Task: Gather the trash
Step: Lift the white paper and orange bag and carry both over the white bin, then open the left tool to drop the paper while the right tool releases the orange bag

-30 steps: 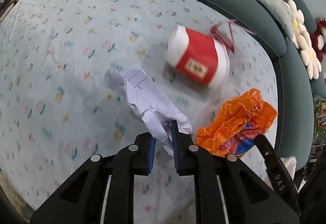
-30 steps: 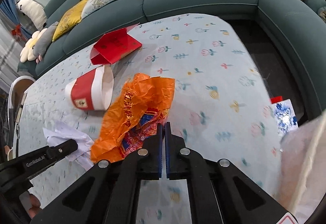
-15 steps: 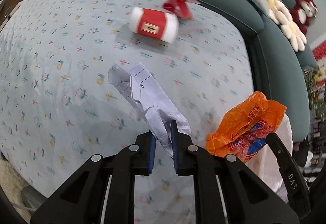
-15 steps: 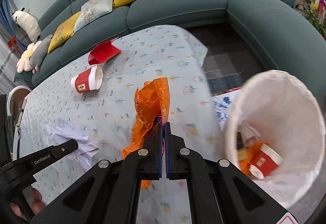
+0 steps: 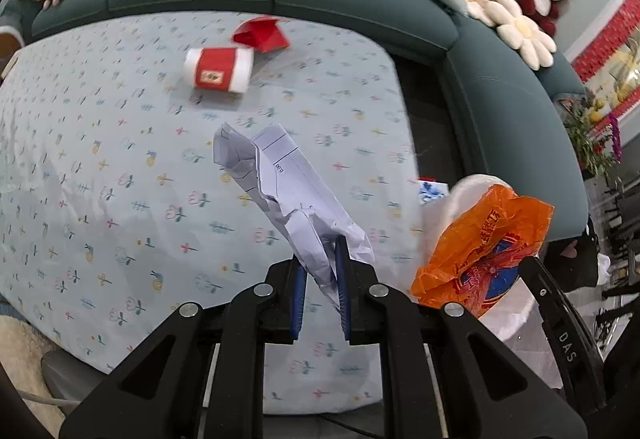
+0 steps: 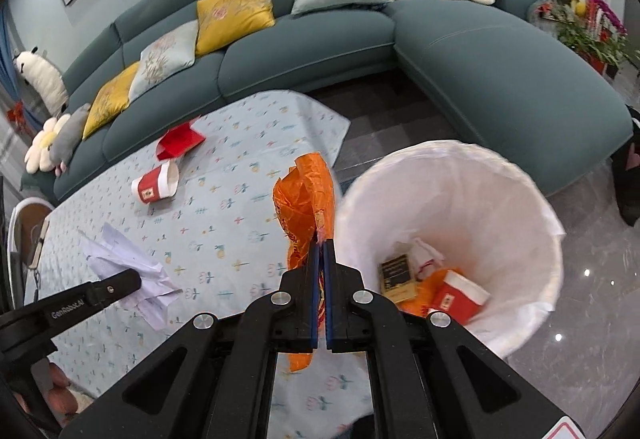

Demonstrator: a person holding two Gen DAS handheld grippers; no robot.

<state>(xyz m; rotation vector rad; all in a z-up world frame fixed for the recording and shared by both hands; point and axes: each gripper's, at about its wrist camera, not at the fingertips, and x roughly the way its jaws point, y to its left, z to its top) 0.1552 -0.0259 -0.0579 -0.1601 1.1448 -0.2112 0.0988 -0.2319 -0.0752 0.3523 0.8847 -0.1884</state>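
Observation:
My left gripper point(image 5: 321, 259) is shut on a crumpled white paper point(image 5: 280, 191) and holds it above the flowered tablecloth point(image 5: 100, 179). My right gripper point(image 6: 321, 251) is shut on an orange plastic bag point(image 6: 308, 195), held just left of the white-lined trash bin point(image 6: 452, 199). The bag also shows in the left wrist view point(image 5: 484, 243), over the bin point(image 5: 516, 315). The paper also shows in the right wrist view point(image 6: 132, 263). A red-and-white paper cup point(image 5: 218, 69) lies on its side on the table, with a red folded paper point(image 5: 262, 35) behind it.
A teal sectional sofa point(image 6: 320, 39) with cushions wraps the table's far and right sides. The bin holds a red cup point(image 6: 460, 295) and other trash. A small blue-and-white packet point(image 5: 432, 191) lies past the table's right edge. Dark floor lies between table and sofa.
Both grippers have lifted and drawn back from the table with their loads. The right gripper has carried the orange bag to the bin's left rim; the bin is now in full view.

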